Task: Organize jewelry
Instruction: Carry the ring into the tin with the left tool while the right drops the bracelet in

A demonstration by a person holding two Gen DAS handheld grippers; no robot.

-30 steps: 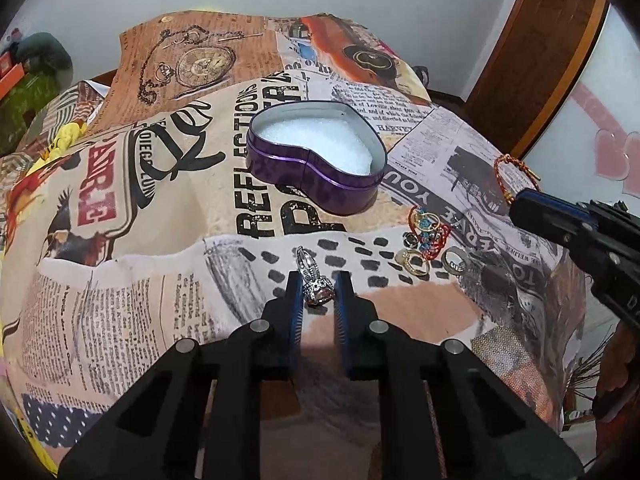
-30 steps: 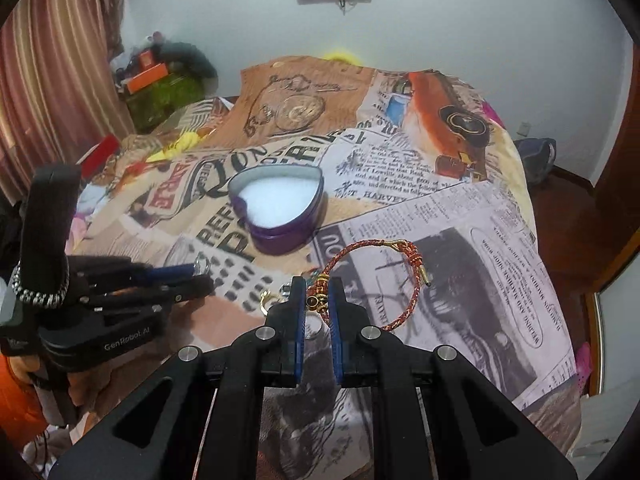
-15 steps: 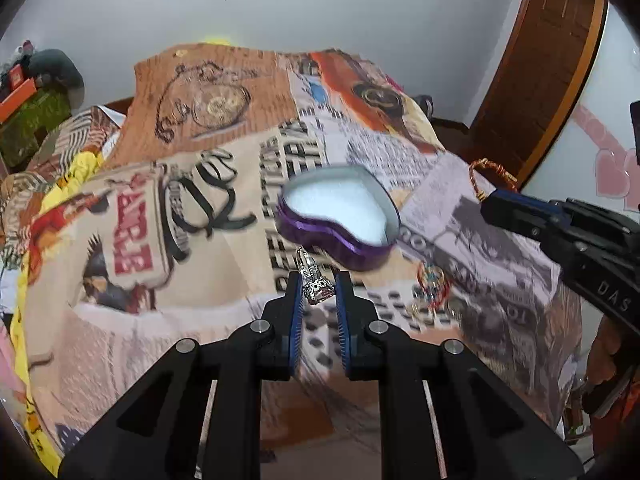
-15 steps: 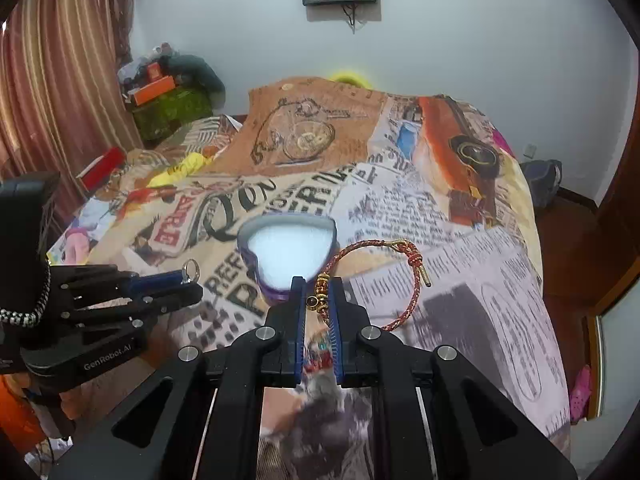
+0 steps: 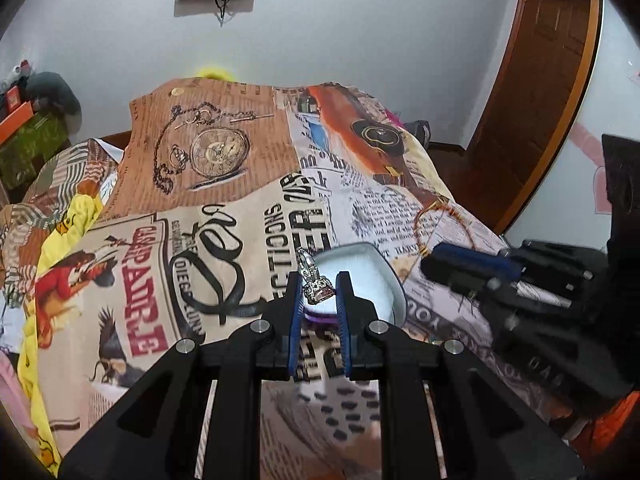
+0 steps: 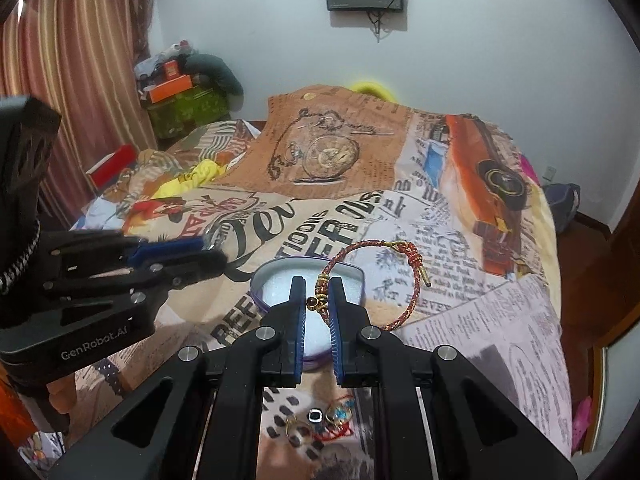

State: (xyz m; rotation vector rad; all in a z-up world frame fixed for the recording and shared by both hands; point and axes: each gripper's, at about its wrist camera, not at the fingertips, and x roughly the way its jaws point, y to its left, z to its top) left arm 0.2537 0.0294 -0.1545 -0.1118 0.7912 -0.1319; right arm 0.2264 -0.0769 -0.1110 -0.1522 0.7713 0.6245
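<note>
Left wrist view: left gripper [image 5: 319,290] clamps a silver ring [image 5: 314,284]; right gripper [image 6: 317,300] pinches a red braided bracelet [image 6: 376,272].

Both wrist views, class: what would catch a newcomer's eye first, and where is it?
Centre of the left view, the left hand-held gripper pinches a silver ring above the purple heart-shaped tin. In the right view, the right hand-held gripper holds a red braided bracelet over that tin, on a bedspread printed like old newspapers.

left wrist: angled down over bed [image 5: 224,216] | right wrist: same | shared: probably heart tin [image 6: 272,280]
</note>
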